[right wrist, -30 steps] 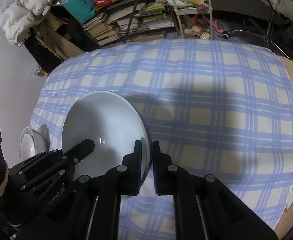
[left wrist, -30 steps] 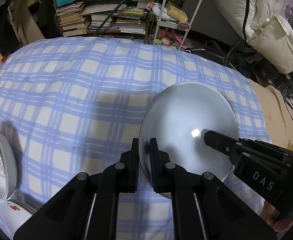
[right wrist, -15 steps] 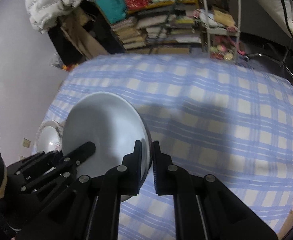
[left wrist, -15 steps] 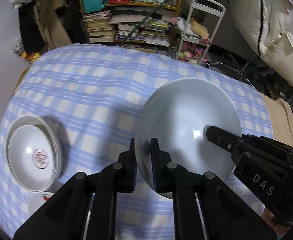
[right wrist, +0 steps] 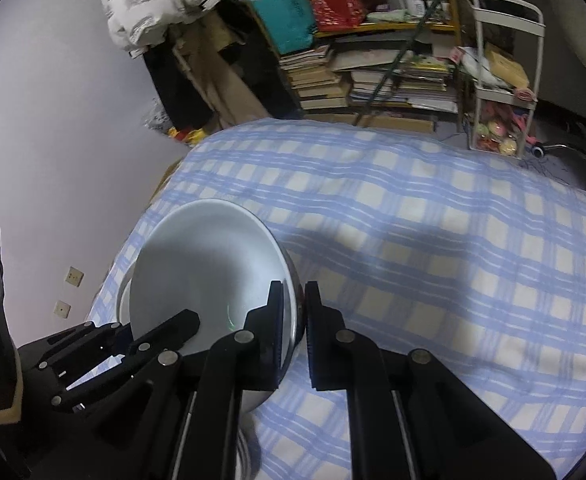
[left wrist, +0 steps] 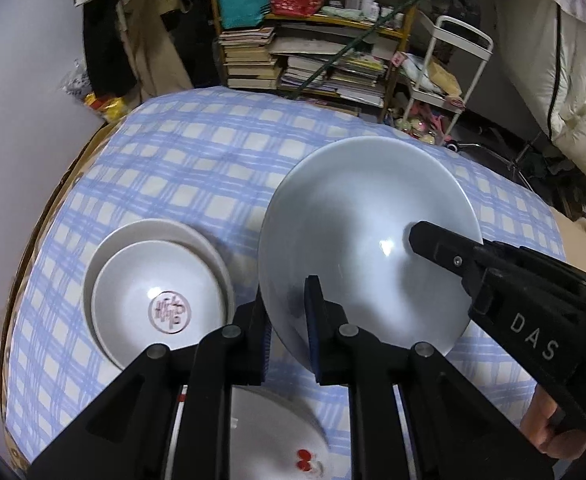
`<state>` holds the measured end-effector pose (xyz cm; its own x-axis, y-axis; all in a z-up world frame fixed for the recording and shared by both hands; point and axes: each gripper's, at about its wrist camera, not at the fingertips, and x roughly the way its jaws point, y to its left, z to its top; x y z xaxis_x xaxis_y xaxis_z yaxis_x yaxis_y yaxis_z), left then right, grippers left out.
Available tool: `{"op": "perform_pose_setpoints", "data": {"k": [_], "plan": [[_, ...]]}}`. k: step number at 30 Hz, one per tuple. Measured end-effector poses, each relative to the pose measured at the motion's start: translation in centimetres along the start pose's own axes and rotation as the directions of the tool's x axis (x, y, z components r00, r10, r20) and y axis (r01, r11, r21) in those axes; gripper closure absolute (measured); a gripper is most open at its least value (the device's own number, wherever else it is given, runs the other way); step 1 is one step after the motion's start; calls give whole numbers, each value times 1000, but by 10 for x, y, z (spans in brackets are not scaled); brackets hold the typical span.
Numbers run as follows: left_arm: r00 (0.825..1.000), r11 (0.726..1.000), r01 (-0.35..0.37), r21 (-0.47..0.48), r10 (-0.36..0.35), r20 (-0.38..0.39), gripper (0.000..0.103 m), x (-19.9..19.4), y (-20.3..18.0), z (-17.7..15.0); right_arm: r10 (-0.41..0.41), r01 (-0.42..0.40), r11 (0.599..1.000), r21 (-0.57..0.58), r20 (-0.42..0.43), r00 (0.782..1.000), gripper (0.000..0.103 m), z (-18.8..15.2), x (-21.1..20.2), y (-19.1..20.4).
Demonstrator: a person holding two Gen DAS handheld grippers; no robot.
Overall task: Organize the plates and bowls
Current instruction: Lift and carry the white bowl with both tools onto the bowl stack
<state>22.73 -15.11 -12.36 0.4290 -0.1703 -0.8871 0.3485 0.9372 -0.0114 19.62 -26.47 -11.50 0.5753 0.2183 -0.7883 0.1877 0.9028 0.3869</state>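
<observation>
Both tongs gripped one white bowl above the checked cloth: left tongs straddled its near rim, jaws easing apart; right tongs stayed clamped on its opposite rim. Stacked bowls sat nearby.

Plate with red mark, below the plain bowl: half hidden by gripper frame, cut by bottom edge. Emblem in the stacked bowls left of it is unreadable.
</observation>
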Motion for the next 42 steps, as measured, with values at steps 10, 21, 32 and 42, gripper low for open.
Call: {"op": "perform_pose_setpoints", "data": {"k": [10, 21, 32, 42], "plan": [[998, 997, -56, -50, 56, -1, 87, -12, 53, -6, 85, -85, 995, -43, -2, 996, 91, -4, 17, 46], [998, 990, -63, -129, 62, -14, 87, -14, 112, -33, 124, -126, 985, -119, -25, 992, 91, -19, 45, 102], [999, 981, -38, -188, 39, 2, 87, 1, 135, -45, 75, -85, 976, -202, -55, 996, 91, -34, 72, 115], [997, 982, -79, -173, 80, -5, 87, 17, 141, -39, 61, -80, 972, -222, -91, 994, 90, -49, 94, 116]]}}
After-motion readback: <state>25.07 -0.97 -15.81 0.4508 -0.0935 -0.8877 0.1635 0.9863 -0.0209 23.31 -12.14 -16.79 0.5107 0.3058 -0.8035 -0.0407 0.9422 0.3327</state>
